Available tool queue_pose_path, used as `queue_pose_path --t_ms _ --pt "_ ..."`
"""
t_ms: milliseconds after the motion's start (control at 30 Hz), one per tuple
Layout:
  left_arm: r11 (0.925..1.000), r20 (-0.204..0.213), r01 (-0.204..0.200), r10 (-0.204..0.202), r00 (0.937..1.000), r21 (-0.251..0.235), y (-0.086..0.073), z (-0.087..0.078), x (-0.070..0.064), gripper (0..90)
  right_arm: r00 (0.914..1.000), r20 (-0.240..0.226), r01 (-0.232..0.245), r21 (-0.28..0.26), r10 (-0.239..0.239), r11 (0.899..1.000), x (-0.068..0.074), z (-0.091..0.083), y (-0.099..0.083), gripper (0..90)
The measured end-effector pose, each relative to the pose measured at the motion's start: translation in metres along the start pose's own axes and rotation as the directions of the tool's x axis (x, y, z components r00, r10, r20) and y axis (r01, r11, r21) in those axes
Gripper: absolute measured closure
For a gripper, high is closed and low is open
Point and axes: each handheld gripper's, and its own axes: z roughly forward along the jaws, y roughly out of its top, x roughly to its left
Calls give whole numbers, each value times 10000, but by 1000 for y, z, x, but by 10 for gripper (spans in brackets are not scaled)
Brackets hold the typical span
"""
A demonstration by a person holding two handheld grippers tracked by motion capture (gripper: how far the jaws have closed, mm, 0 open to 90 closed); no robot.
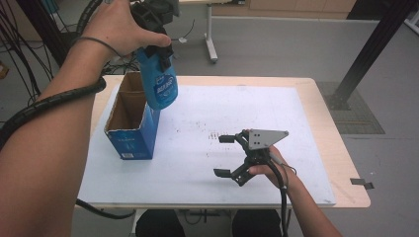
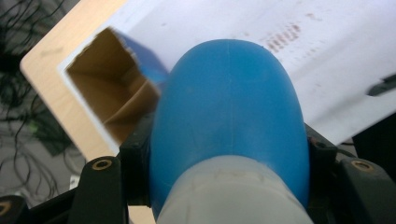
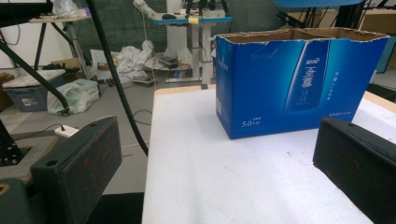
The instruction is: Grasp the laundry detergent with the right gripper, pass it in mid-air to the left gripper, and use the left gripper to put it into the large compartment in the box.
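We hold the blue bottle (image 1: 159, 85) clamped in the left gripper (image 1: 154, 29) jaws, upper left, above the open blue box (image 1: 131, 123). Next (we judge) lower it inside; the right gripper (image 1: 225, 155) rests spread on the surface (image 1: 306, 143).

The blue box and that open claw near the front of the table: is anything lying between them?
Nothing. In the high view, bare white table separates the blue box from the right gripper; the right gripper view shows the same.

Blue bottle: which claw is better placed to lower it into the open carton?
Left. The left claw already grips the blue bottle above the carton; the right claw rests open, apart.
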Motion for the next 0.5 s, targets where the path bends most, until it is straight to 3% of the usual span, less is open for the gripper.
queue_pose_path --t_ms 100,133,200,267,300,333,367,400,467,500 --pt "9982 -187 586 -584 9981 141 0 1 7 380 10000 20 4 -39 -4 10000 1 -1 0 13" --pt "9952 -235 977 -976 9949 20 -2 2 9 380 10000 4 -34 -54 34 10000 0 -1 -1 13" --pt "9845 -286 1749 -1751 9841 -107 -6 3 14 380 10000 36 -46 -37 46 10000 1 -1 -1 12" --pt "9765 -284 2136 -2144 9763 -280 -11 3 19 380 10000 18 -46 -29 46 10000 1 -1 -1 13" --pt "9670 -228 2534 -2540 9669 -252 -12 4 23 380 10000 29 -44 -14 44 10000 1 -1 -1 13" --pt "9622 -176 2706 -2712 9624 -299 -15 4 27 380 10000 23 -38 -18 38 10000 1 -1 -1 12" --pt "9622 -176 2709 -2714 9623 -264 -15 5 28 380 10000 24 -39 -34 40 10000 1 0 -1 13" --pt "9539 -150 2992 -2996 9539 -223 -16 5 32 381 10000 43 -29 -17 29 10000 1 0 -1 13" --pt "9485 -249 3159 -3164 9483 -221 -17 6 33 380 10000 28 -47 -26 47 10000 0 0 -1 13" --pt "9378 -329 3469 -3471 9372 -132 -16 7 35 381 10000 43 -29 -6 29 10000 1 0 0 13"
